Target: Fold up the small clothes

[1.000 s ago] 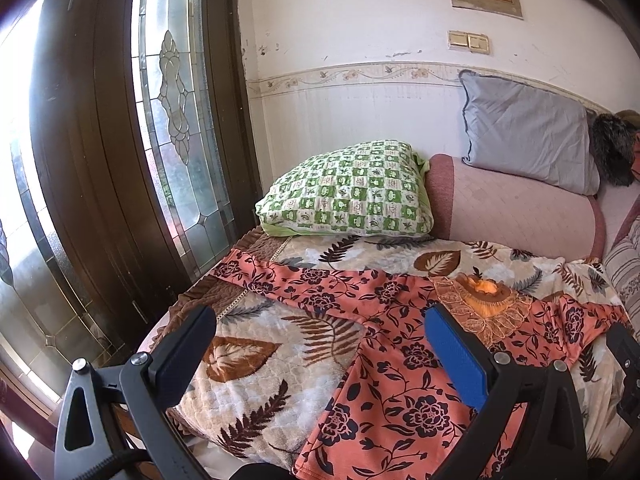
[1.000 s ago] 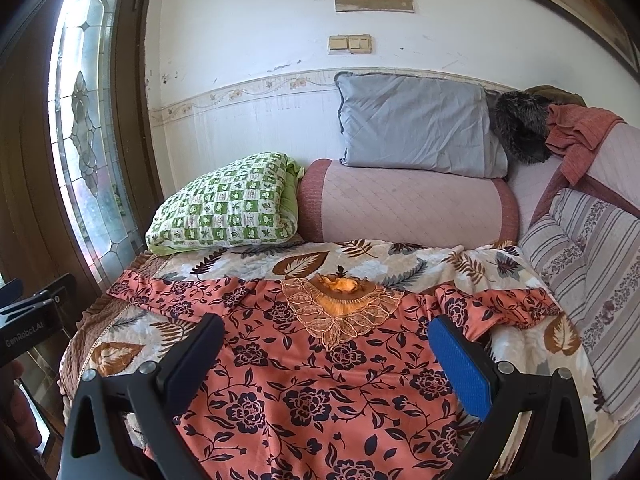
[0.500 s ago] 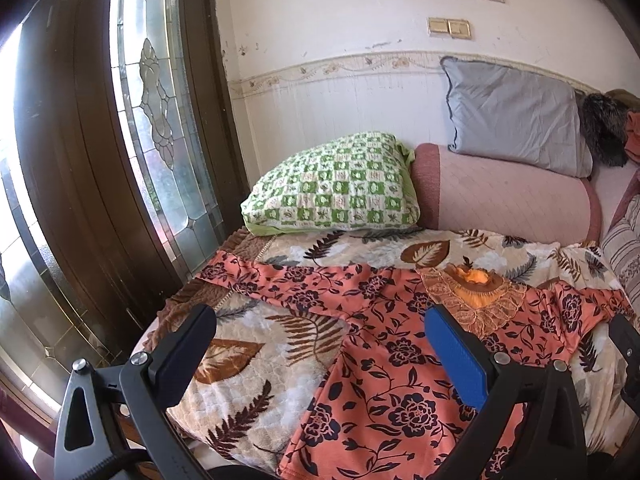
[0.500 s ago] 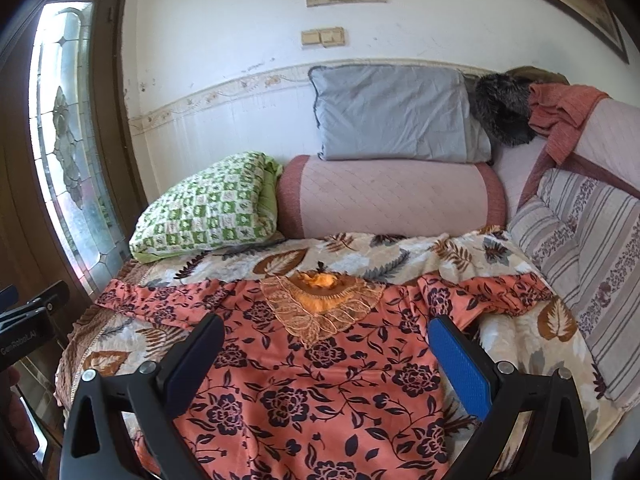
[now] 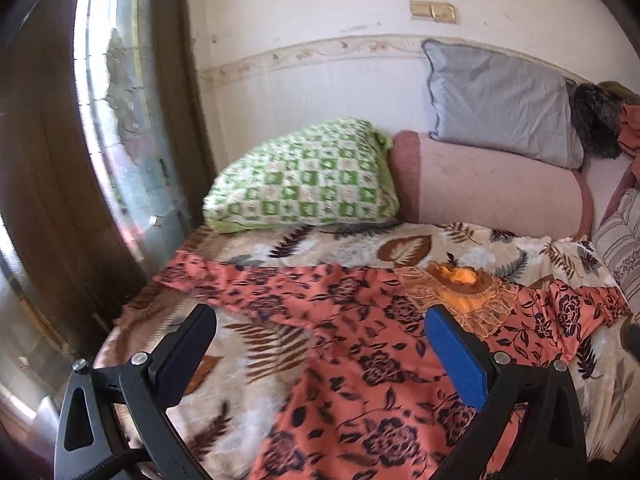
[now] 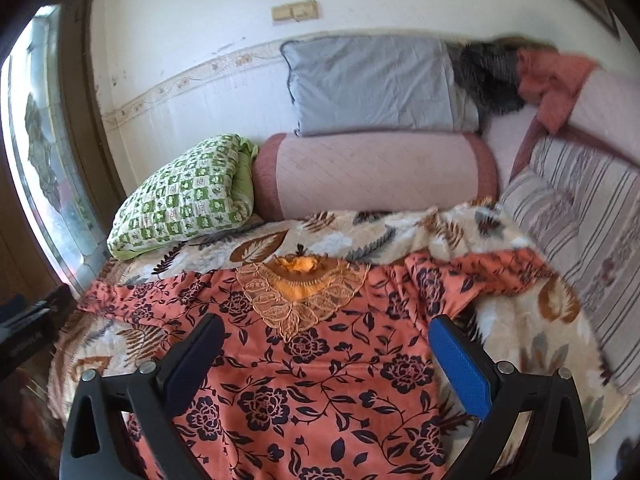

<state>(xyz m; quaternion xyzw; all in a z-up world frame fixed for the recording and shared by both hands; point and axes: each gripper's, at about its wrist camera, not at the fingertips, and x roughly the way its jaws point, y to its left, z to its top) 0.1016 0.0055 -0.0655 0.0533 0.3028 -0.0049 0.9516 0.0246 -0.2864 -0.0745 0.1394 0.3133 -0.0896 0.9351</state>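
Observation:
A coral dress with dark flowers (image 6: 312, 364) lies spread flat on a leaf-patterned blanket (image 6: 360, 236), front up, its orange lace neckline (image 6: 300, 292) toward the wall. One sleeve (image 5: 224, 280) stretches left, the other (image 6: 492, 272) right. My left gripper (image 5: 320, 344) hovers open above the dress's left side, near the sleeve, holding nothing. My right gripper (image 6: 326, 348) hovers open over the chest, just below the neckline, empty too. The dress's lower hem is out of view.
A green checked pillow (image 5: 308, 184), a pink bolster (image 6: 376, 176) and a grey pillow (image 6: 372, 84) line the wall behind. Striped cushions (image 6: 580, 208) stand at the right. A stained-glass door (image 5: 120, 120) borders the bed's left edge.
Both grippers have moved forward and lower over the dress, the left swinging rightward. The dress has not moved and both grippers stay open.

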